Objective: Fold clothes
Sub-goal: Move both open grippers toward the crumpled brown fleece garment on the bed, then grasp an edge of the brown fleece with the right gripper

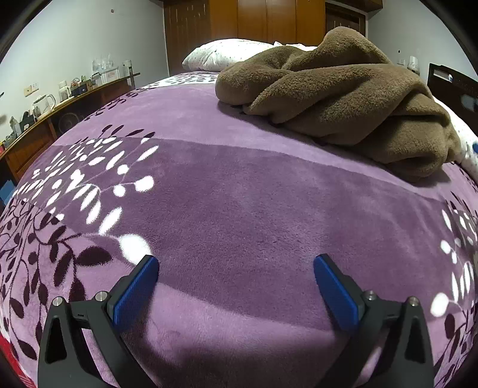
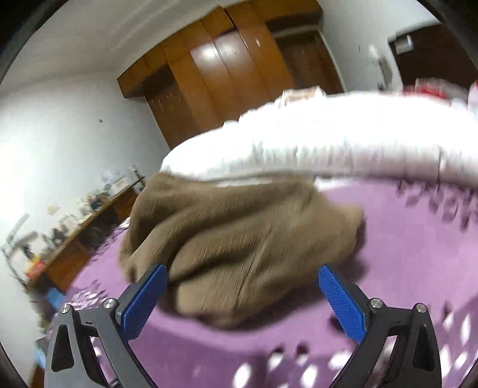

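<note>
A crumpled brown fleece garment [image 1: 337, 98] lies in a heap on the purple flowered bedspread [image 1: 239, 209], toward the far right in the left wrist view. My left gripper [image 1: 236, 268] stands open low over bare bedspread, well short of the garment. In the blurred right wrist view the same brown garment [image 2: 239, 238] fills the middle. My right gripper [image 2: 242, 279] is open just in front of its near edge, with its left fingertip level with a fold; nothing is held between the blue pads.
A white spotted pillow [image 1: 227, 53] lies at the head of the bed. A wooden sideboard [image 1: 59, 119] with jars and clutter runs along the left wall. Wooden wardrobe doors [image 1: 269, 21] stand behind. A dark chair back [image 1: 454, 89] is at the right. A white quilt [image 2: 328, 143] lies behind the garment.
</note>
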Motion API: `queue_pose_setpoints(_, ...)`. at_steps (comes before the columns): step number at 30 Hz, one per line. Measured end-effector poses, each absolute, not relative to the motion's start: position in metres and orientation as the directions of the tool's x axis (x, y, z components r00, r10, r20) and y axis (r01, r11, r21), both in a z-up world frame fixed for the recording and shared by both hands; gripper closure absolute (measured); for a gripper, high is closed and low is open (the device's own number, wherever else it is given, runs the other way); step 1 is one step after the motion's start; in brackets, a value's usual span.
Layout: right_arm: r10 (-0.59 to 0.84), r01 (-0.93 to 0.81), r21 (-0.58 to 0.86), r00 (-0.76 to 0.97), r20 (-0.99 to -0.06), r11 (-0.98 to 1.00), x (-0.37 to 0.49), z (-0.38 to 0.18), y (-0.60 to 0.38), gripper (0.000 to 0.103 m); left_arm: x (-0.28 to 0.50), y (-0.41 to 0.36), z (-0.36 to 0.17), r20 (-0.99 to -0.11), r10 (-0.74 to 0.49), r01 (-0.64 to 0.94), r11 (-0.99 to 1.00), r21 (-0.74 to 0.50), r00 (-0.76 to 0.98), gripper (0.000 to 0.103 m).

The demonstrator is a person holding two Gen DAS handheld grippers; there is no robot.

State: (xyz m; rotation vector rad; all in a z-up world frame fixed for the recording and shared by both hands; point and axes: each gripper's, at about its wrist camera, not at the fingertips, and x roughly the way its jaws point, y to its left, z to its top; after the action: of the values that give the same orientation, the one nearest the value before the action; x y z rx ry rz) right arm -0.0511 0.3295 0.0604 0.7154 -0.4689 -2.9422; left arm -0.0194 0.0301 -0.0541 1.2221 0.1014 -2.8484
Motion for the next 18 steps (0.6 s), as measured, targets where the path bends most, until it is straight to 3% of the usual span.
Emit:
queue_pose_setpoints(3,-0.039,-0.055,0.218,-0.913,-0.407,-0.974,-0.064,0.069,0.338,0.000,-0.019,0.029,-0.054,-0.726,-0.010,0.060,-0.997,-0.043,-0.687,0.000)
queue_pose_setpoints(9,-0.073,-0.040,0.268,-0.914,-0.399,-0.962,-0.095,0.067,0.348,0.000,-0.020,-0.003,-0.050,-0.693,0.184,0.017,-0.962,-0.272,-0.697,0.000)
queue_pose_setpoints(14,-0.111,-0.056,0.313,-0.863,-0.492,-0.948,-0.131,0.069,0.355,0.000,-0.016,-0.034,-0.050,-0.597,0.323,-0.011,-0.885,-0.465,-0.734,0.000)
queue_pose_setpoints(18,-0.094,-0.133,0.382,-0.849,-0.521,-0.915,-0.155,0.062,0.380,0.000,-0.008,-0.028,-0.049,-0.592,0.313,-0.014,-0.891,-0.454,-0.742,0.000)
